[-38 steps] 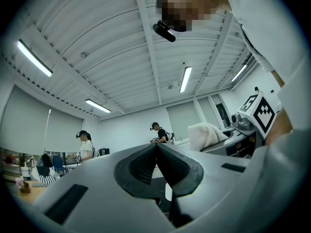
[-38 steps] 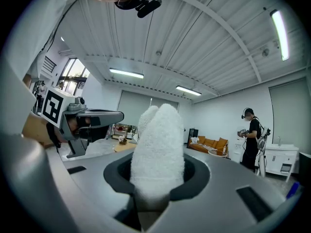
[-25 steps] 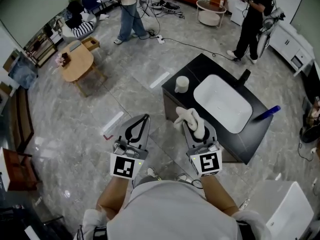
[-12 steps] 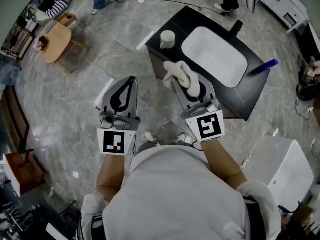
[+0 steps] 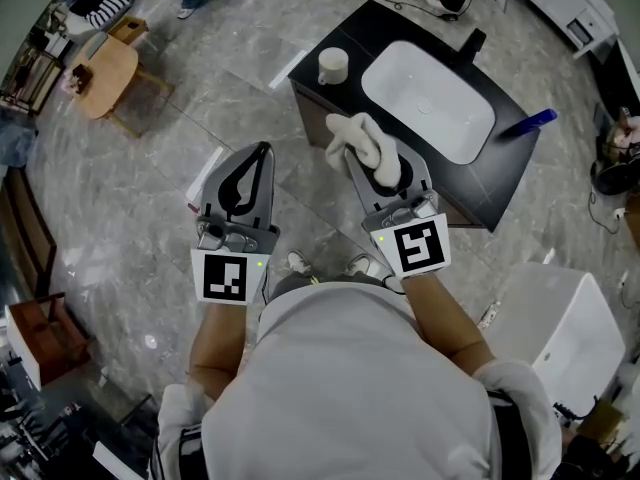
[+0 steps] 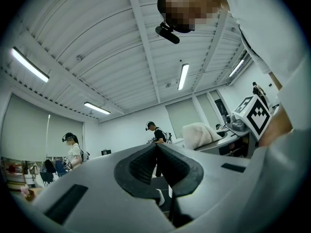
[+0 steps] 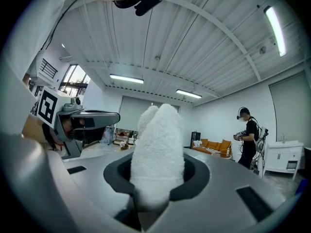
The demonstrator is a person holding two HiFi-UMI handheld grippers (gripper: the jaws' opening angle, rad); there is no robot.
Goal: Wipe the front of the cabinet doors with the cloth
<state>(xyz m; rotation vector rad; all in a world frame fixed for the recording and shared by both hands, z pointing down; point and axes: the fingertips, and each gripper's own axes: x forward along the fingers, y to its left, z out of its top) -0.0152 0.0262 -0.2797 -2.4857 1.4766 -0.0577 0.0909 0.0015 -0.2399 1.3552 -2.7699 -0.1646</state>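
Observation:
My right gripper is shut on a white fluffy cloth, which sticks up out of the jaws. The black vanity cabinet with a white sink stands just beyond it, and its dark side face is to the left of the cloth. The cloth hangs in the air, apart from the cabinet. My left gripper is level with the right one, over the floor. It is shut with nothing between its jaws. Both gripper views look up at the ceiling.
A white cup-like thing stands on the vanity's left corner, a black tap behind the sink, and a blue object at the right edge. A white box sits at my right. A wooden table and people stand far left.
The view has drawn closer to the vanity, which now sits higher in the frame. Both grippers keep side by side, the right still holding the cloth.

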